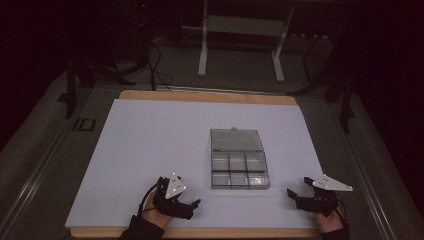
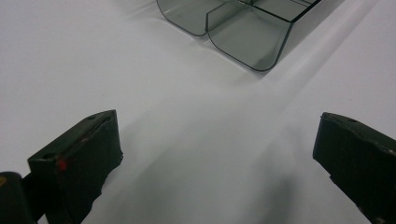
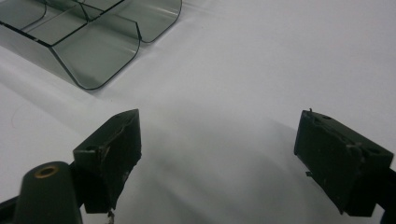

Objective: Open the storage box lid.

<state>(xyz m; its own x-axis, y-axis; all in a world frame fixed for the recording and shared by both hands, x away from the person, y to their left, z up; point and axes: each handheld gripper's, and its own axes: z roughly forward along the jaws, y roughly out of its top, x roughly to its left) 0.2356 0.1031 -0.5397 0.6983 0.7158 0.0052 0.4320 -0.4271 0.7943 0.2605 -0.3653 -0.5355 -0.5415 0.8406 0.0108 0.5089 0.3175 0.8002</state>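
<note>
Two grippers spread wide | left gripper [image 1: 192, 206], right gripper [image 1: 298, 189] flank clear box [image 1: 239, 159] | bare sheet [image 1: 150, 145] between

Dim room, grey floor [image 1: 240, 75], white metal stand [image 1: 240, 30] (cables [image 1: 155, 65] beside)
</note>
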